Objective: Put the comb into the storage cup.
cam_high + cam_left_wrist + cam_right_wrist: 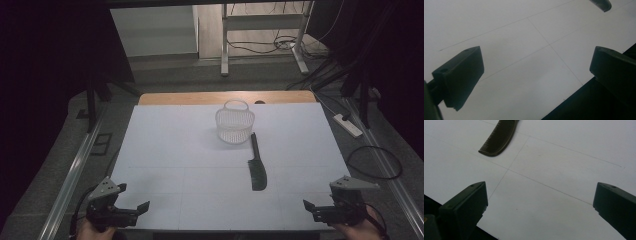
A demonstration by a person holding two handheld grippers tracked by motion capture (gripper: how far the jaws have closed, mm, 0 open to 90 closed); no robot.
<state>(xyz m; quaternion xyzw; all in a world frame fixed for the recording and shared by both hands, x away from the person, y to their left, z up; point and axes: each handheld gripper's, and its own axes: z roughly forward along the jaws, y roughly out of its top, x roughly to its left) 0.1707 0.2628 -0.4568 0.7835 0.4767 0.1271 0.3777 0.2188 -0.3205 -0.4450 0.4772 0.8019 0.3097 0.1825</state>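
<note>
Both grippers stand wide and empty at the near corners of the table (pixel 165 150): left gripper (pixel 142 207) at the near left, right gripper (pixel 307 206) at the near right, each pointing inward and well apart from the work. Left gripper view confirms its jaws spread with bare white surface between them; right gripper view shows the same. Comb (pixel 258 167), black, lies flat near mid-table, somewhat right of centre, handle pointing away toward the basket (pixel 235 121) and toothed end nearer the person. Basket, white mesh with a loop handle, stands upright just beyond the comb's handle tip; whether the two touch cannot be told. Right gripper view has the comb's toothed end (pixel 499 138) ahead and to its left, so that gripper appears the nearer one. Judgement: the layout suits placing the comb into the basket, and no approach has begun. Flat lie of the comb will likely demand a low, edge-on pinch.
</note>
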